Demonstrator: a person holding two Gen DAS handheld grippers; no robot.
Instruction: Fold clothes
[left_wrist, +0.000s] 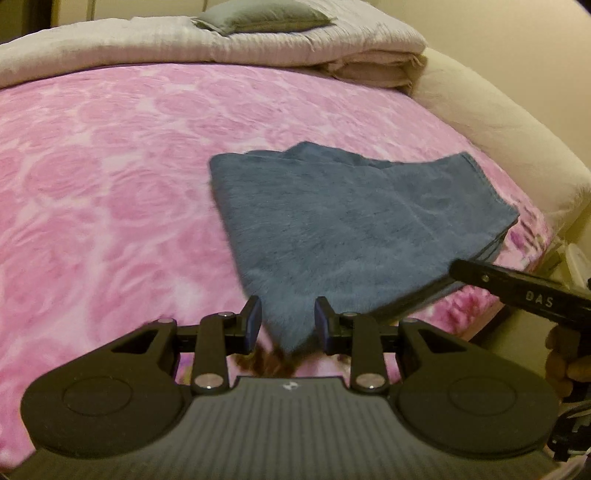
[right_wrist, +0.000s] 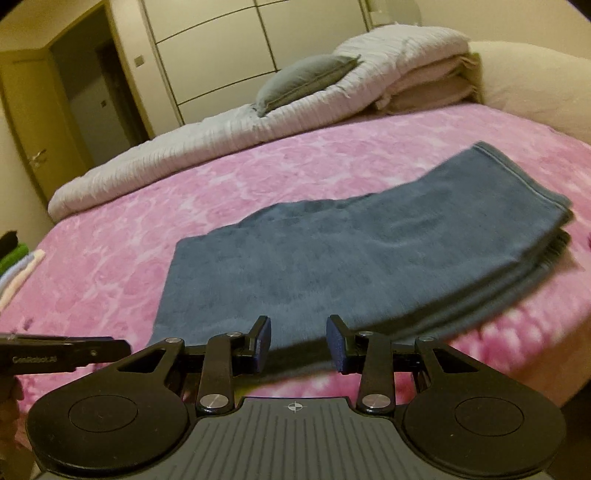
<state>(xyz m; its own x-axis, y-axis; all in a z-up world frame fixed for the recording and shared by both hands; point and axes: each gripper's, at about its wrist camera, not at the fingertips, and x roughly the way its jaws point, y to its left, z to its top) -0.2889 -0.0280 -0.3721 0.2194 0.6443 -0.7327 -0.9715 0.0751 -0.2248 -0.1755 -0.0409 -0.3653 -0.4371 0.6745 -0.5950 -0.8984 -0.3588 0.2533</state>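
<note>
A blue towel, already folded into several layers, lies on the pink rose-patterned blanket of the bed, its near edge just ahead of both tools. The left hand-held gripper and the right hand-held gripper each stand partly open, nothing pinched, though the left frames the towel's near corner. For the next fold, I judge each should take every layer at one near corner, then lift together so the stack stays aligned

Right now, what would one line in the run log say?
stage: mid-fold | blue towel: folded, on pink blanket | left gripper: open at near corner | right gripper: open at near edge
</note>
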